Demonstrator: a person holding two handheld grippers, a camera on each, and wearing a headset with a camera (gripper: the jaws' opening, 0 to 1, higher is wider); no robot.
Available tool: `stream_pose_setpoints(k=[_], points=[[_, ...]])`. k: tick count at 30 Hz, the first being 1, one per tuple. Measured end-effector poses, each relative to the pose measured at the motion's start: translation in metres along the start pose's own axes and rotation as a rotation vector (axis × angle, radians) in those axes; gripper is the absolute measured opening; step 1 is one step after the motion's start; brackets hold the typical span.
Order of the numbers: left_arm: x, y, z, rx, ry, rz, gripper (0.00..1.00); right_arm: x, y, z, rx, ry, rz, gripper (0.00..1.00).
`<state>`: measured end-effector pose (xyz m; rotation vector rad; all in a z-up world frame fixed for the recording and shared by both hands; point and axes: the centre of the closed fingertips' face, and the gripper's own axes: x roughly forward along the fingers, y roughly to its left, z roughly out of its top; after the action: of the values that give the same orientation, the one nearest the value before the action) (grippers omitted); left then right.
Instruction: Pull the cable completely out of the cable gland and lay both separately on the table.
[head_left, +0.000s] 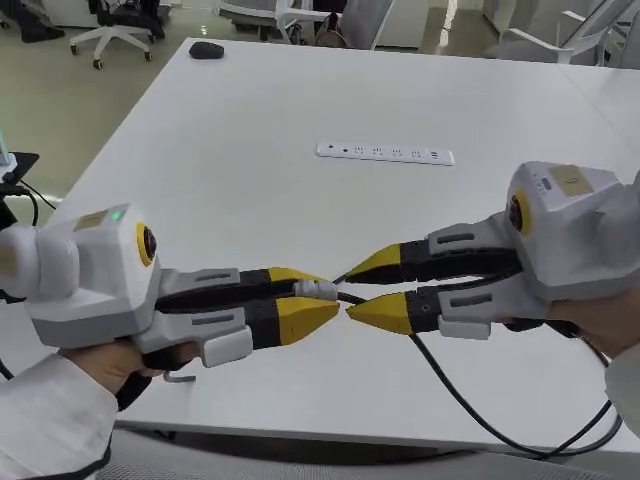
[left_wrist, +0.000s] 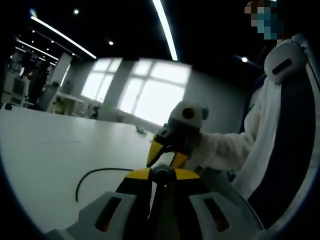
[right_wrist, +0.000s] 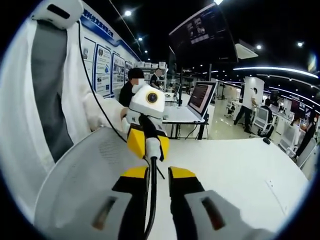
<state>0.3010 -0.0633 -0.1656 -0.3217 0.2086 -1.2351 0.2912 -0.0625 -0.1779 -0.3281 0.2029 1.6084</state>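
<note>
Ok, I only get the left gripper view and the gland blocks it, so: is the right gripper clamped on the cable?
Observer: No. In the right gripper view the right gripper has its jaws apart, the cable running between them.
Operator: Is the cable out of the gland?
Observer: Not yet; the head view shows it entering the gland, held in the left gripper.
Operator: Where does the rest go?
Observer: Down past the table's near edge, then looping up rightward.

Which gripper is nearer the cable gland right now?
Left. The left gripper is shut on the cable gland; the right gripper sits just beyond it, jaws open around the cable.
</note>
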Motion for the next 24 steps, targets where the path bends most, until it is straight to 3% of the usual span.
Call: stream_pose_setpoints(k=[5, 24], points=[[-0.0006, 0.0005, 0.0008, 0.001, -0.004, 0.003, 0.16, 0.0027, 0.0043, 0.0016, -0.007, -0.008, 0.020, 0.03], [-0.0022, 0.0031, 0.0028, 0.027, -0.009, 0.021, 0.16, 0.0042, 0.0010, -0.0018, -0.018, -0.007, -0.003, 0.03]])
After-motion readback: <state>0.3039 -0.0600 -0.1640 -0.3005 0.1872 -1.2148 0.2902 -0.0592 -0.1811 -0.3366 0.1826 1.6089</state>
